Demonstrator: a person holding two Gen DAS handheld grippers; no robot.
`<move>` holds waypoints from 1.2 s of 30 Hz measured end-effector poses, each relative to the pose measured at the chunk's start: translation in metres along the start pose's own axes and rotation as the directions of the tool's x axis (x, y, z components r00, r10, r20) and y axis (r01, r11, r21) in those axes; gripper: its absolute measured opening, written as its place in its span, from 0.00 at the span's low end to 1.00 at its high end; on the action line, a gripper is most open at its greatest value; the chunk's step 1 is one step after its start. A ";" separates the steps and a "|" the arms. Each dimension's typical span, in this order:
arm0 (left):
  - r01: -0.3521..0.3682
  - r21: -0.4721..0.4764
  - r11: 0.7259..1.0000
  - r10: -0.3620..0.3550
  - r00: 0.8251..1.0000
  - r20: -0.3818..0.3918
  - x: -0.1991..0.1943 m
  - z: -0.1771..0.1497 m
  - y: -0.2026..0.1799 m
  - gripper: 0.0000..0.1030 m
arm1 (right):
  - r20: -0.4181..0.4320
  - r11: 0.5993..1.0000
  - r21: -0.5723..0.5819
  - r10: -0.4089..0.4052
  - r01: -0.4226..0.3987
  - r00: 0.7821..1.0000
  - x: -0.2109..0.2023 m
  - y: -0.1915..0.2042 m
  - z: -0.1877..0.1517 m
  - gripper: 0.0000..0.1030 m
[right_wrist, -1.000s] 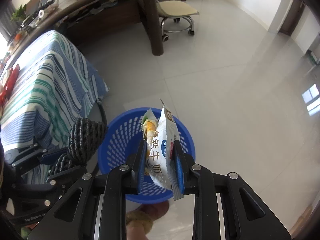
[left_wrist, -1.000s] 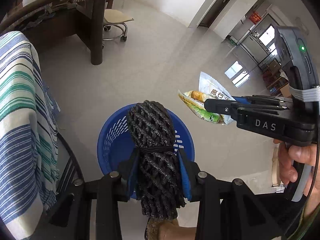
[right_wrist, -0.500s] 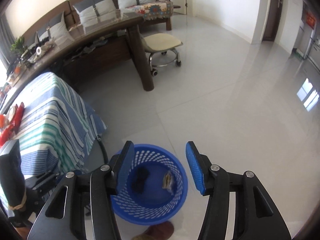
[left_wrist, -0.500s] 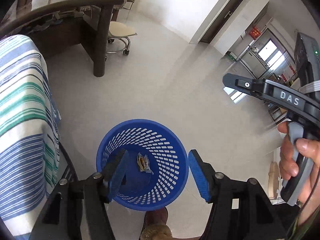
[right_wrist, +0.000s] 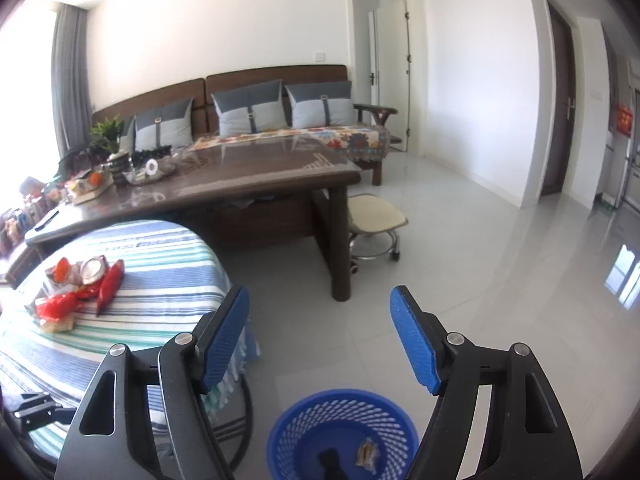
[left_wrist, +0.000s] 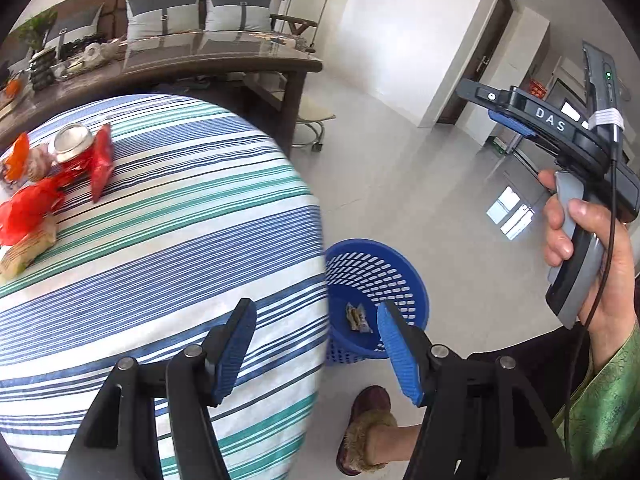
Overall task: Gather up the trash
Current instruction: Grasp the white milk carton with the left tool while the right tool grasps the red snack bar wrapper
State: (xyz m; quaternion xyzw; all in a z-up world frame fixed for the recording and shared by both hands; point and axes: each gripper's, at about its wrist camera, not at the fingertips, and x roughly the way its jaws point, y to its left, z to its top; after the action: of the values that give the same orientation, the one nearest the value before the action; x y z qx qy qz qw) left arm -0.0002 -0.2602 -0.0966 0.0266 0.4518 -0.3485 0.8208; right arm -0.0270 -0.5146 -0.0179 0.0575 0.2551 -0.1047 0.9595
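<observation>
A blue plastic basket [left_wrist: 396,280] stands on the floor beside the striped table [left_wrist: 168,240]; it also shows in the right wrist view [right_wrist: 304,432]. A snack wrapper [left_wrist: 356,317] and a black mesh bundle [right_wrist: 330,460] lie inside it. My left gripper [left_wrist: 316,344] is open and empty above the table's edge. My right gripper [right_wrist: 320,336] is open and empty, raised above the basket; it also shows in the left wrist view [left_wrist: 504,108]. A pile of red wrappers and a can [left_wrist: 76,148] lies on the table's far left [right_wrist: 80,288].
A dark wooden desk [right_wrist: 224,184] and a stool [right_wrist: 374,220] stand behind the table, a sofa [right_wrist: 256,116] beyond. My slippered foot [left_wrist: 368,428] is on the floor near the basket. White tiled floor [right_wrist: 500,280] spreads to the right.
Both grippers opened and dropped the mesh bundle and the snack wrappers into the basket. Both then lifted and tilted up; the left one swung left over the table.
</observation>
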 end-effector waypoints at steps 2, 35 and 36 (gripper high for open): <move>-0.067 -0.032 0.997 0.067 0.998 0.008 -0.009 -0.008 0.030 0.62 | -0.014 0.998 -0.028 0.055 -0.055 0.998 0.006 0.030 -0.002 0.74; -0.313 -0.323 0.893 0.340 0.940 0.029 -0.082 0.031 0.336 0.85 | -0.300 0.914 -0.066 0.364 -0.400 0.882 0.117 0.224 -0.034 0.78; -0.311 -0.328 0.892 0.337 0.941 0.023 -0.080 0.031 0.337 0.85 | -0.333 0.903 -0.056 0.384 -0.425 0.861 0.127 0.230 -0.033 0.78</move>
State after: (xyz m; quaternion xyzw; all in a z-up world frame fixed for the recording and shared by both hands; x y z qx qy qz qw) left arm 0.1958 0.0271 -0.1088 -0.0456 0.4584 -0.1295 0.8781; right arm 0.1183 -0.3073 -0.0970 0.0644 0.3930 0.1264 0.9086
